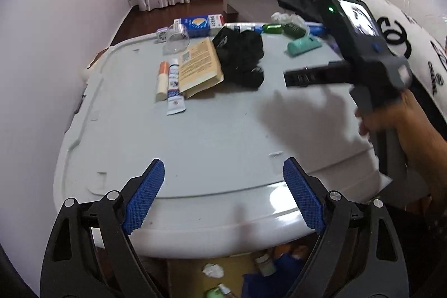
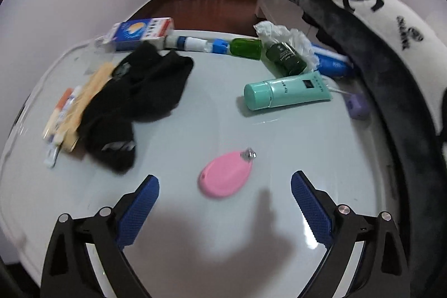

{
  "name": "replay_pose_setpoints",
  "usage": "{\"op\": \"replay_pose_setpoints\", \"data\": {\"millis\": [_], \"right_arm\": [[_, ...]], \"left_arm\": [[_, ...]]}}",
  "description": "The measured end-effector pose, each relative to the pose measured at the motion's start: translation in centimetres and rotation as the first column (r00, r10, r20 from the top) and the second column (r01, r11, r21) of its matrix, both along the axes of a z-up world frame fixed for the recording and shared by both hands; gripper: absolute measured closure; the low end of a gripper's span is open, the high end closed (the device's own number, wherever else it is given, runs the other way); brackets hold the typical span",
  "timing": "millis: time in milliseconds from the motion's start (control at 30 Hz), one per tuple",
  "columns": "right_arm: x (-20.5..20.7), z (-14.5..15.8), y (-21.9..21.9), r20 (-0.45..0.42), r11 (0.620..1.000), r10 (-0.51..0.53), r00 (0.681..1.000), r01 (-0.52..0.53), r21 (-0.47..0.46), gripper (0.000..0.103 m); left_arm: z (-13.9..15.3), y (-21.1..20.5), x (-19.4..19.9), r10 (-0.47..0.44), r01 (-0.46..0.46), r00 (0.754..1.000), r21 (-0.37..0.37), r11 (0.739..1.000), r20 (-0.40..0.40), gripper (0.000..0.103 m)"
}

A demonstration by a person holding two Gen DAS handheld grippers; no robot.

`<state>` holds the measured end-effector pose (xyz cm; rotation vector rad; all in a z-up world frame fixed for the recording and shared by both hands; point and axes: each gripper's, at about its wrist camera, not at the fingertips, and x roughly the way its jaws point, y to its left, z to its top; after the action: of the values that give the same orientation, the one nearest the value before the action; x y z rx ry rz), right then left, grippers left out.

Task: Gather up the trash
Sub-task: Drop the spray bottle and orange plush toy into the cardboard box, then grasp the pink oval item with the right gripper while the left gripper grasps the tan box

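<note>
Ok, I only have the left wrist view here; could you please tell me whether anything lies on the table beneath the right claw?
Observer: Yes, a pink oval case lies flat on the grey table, just ahead of the open right claw.
Operator: Thank you. Is the claw touching it?
Observer: No. The blue pads sit clear of it, one on either side.
Operator: Is there anything else near the bed that I might miss?
Observer: A small lilac object sits at the table's edge, just past the flat end of the teal tube.
</note>
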<state>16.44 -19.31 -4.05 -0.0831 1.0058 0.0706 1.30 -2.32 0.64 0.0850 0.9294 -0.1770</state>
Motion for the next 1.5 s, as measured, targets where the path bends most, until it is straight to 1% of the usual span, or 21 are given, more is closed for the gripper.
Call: {"op": "replay_pose_setpoints", "data": {"millis": [100, 167, 233, 267, 333, 367, 433, 500, 567, 600, 633, 667, 833, 933, 1000, 1100, 1133, 1233, 1267, 1367, 1500], "right_arm": [[1.6, -0.8, 0.3, -0.018, 1.000, -0.023, 1.000, 0.023, -0.003, 0.009], [1.9, -1.4, 0.6, -0.010, 0.999, -0.020, 1.000, 0.020, -0.041, 0.009], [2.1, -2.3, 0.8, -0.041, 0.996, -0.020, 0.999, 0.016, -0.084, 0.005], [2.0, -2.3, 0.3, -0.033, 0.998, -0.029, 0.999, 0.027, -0.060, 0.005], [2.2, -2.7, -0.5, -0.071, 0.998, -0.056, 0.996, 0.057, 0.006, 0.004], [2.2, -2.6, -0.8, -0.072, 0.998, -0.059, 0.996, 0.061, 0.028, 0.004], [2.1, -2.7, -0.3, -0.064, 0.999, -0.041, 0.997, 0.040, -0.008, 0.005], [1.9, -2.7, -0.3, -0.043, 1.000, -0.030, 0.999, 0.030, -0.004, 0.005], [1.5, -2.5, -0.1, -0.011, 1.000, -0.007, 1.000, 0.007, -0.005, 0.022], [1.2, -2.2, 0.3, 0.009, 1.000, 0.011, 1.000, -0.010, -0.030, 0.053], [1.0, -1.9, 0.7, 0.016, 0.998, 0.036, 0.999, -0.035, -0.045, 0.062], [0.9, -1.5, 1.0, 0.003, 0.998, 0.044, 0.999, -0.044, -0.043, 0.062], [-0.5, -0.2, 0.9, 0.031, 0.997, 0.078, 0.996, -0.077, -0.016, 0.062], [-1.7, 2.1, 0.2, 0.075, 0.995, 0.097, 0.992, -0.099, 0.022, 0.062], [-3.1, 4.3, -0.3, 0.114, 0.992, 0.109, 0.987, -0.115, 0.045, 0.062], [-4.4, 6.5, -1.3, 0.149, 0.988, 0.122, 0.981, -0.134, 0.072, 0.062], [-5.1, 7.4, -1.5, 0.177, 0.987, 0.127, 0.976, -0.142, 0.077, 0.062], [-5.8, 8.8, -1.7, 0.211, 0.983, 0.148, 0.966, -0.166, 0.072, 0.062], [-6.2, 9.3, -1.8, 0.222, 0.982, 0.152, 0.963, -0.173, 0.074, 0.062], [-6.4, 10.2, -2.3, 0.242, 0.979, 0.161, 0.957, -0.185, 0.079, 0.062], [-6.9, 11.2, -3.0, 0.266, 0.977, 0.166, 0.950, -0.196, 0.087, 0.062]], "left_arm": [[-0.1, 1.4, -0.1, 0.024, -0.025, 0.999, -0.027, 0.999, -0.021, 0.018], [0.0, 2.4, -0.1, 0.039, -0.041, 0.999, -0.054, 0.998, -0.038, 0.018], [0.3, 3.2, -0.3, 0.061, -0.065, 0.997, -0.097, 0.993, -0.050, 0.018], [0.5, 3.4, -0.3, 0.065, -0.071, 0.996, -0.111, 0.991, -0.057, 0.018], [0.6, 3.6, -0.3, 0.074, -0.082, 0.995, -0.130, 0.988, -0.059, 0.018], [0.7, 3.5, -0.3, 0.075, -0.082, 0.996, -0.130, 0.988, -0.058, 0.018], [0.6, 3.3, -0.4, 0.071, -0.077, 0.996, -0.119, 0.990, -0.056, 0.018], [0.3, 2.9, -0.4, 0.062, -0.068, 0.996, -0.103, 0.992, -0.059, 0.018], [0.1, 2.7, -0.3, 0.058, -0.063, 0.997, -0.093, 0.994, -0.060, 0.018], [0.0, 2.6, -0.3, 0.055, -0.060, 0.997, -0.088, 0.994, -0.061, 0.018], [-0.1, 2.5, -0.2, 0.053, -0.058, 0.997, -0.082, 0.995, -0.062, 0.018], [-0.2, 2.5, -0.1, 0.053, -0.058, 0.997, -0.078, 0.995, -0.063, 0.018], [-0.8, 2.5, 0.3, 0.069, -0.075, 0.995, -0.073, 0.995, -0.077, 0.018], [-1.0, 2.4, 0.6, 0.077, -0.082, 0.994, -0.068, 0.994, -0.074, 0.018], [-0.8, 2.4, 1.0, 0.082, -0.086, 0.995, -0.067, 0.994, -0.061, 0.018], [0.1, 2.3, 3.1, 0.110, -0.112, 0.993, -0.056, 0.992, -0.042, 0.018], [0.5, 2.2, 4.5, 0.110, -0.112, 0.993, -0.065, 0.992, -0.043, 0.018], [0.6, 1.1, 9.8, 0.113, -0.119, 0.991, -0.104, 0.987, -0.067, 0.017], [0.4, 0.8, 11.6, 0.120, -0.128, 0.990, -0.111, 0.985, -0.080, 0.017], [-0.9, 0.0, 15.9, 0.151, -0.161, 0.983, -0.097, 0.982, -0.103, 0.016], [-3.8, 0.2, 19.4, 0.190, -0.200, 0.972, -0.071, 0.977, -0.136, 0.016]]}}
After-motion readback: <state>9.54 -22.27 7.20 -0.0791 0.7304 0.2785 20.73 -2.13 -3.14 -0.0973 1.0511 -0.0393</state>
